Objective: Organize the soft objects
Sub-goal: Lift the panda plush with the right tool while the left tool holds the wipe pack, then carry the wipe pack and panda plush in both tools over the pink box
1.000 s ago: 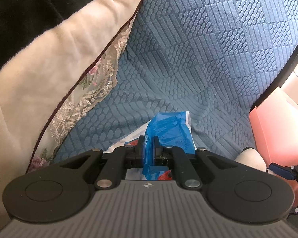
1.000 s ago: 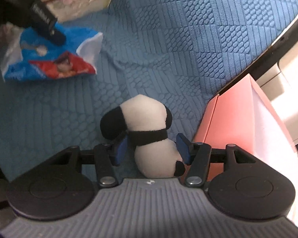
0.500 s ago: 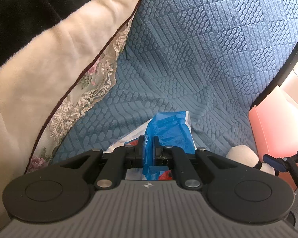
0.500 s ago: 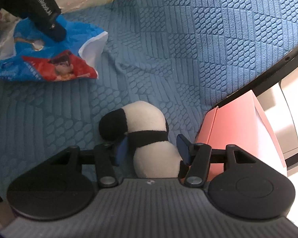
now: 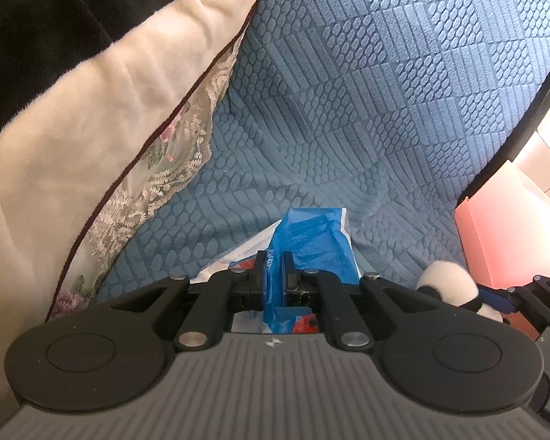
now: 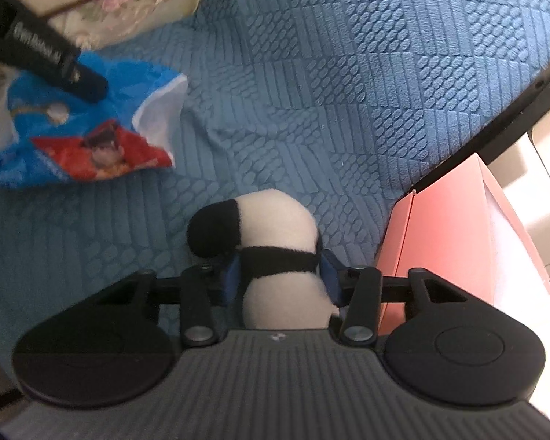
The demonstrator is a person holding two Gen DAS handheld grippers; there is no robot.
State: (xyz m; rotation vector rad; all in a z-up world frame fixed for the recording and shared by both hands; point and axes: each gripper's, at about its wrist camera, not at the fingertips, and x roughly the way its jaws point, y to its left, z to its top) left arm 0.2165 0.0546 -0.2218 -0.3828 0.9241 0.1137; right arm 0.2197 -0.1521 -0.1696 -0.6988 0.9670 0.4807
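Note:
A crinkled blue, red and white plastic pack (image 5: pixel 311 234) lies on the blue quilted cover (image 5: pixel 385 91). My left gripper (image 5: pixel 273 260) is shut on a pinched fold of it. The right wrist view shows the same pack (image 6: pixel 73 135) at the left, under the left gripper's black finger (image 6: pixel 55 62). A small black-and-white panda plush (image 6: pixel 275 220) sits on the cover between the pads of my right gripper (image 6: pixel 278 275). Its jaws are closing, and the blue pads press on the plush's black band. The plush (image 5: pixel 447 278) also shows at the left wrist view's right edge.
A cream pillow with a lace border (image 5: pixel 73 146) and a black fleece (image 5: pixel 36 18) lie along the left. A pink box (image 6: pixel 458 249) stands just right of the plush, beyond the cover's dark edge. Open blue cover stretches ahead.
My right gripper's jaws have narrowed from standing apart from the panda plush to pressing on its sides. The plush has shifted slightly in view. The left gripper and the pack have stayed put.

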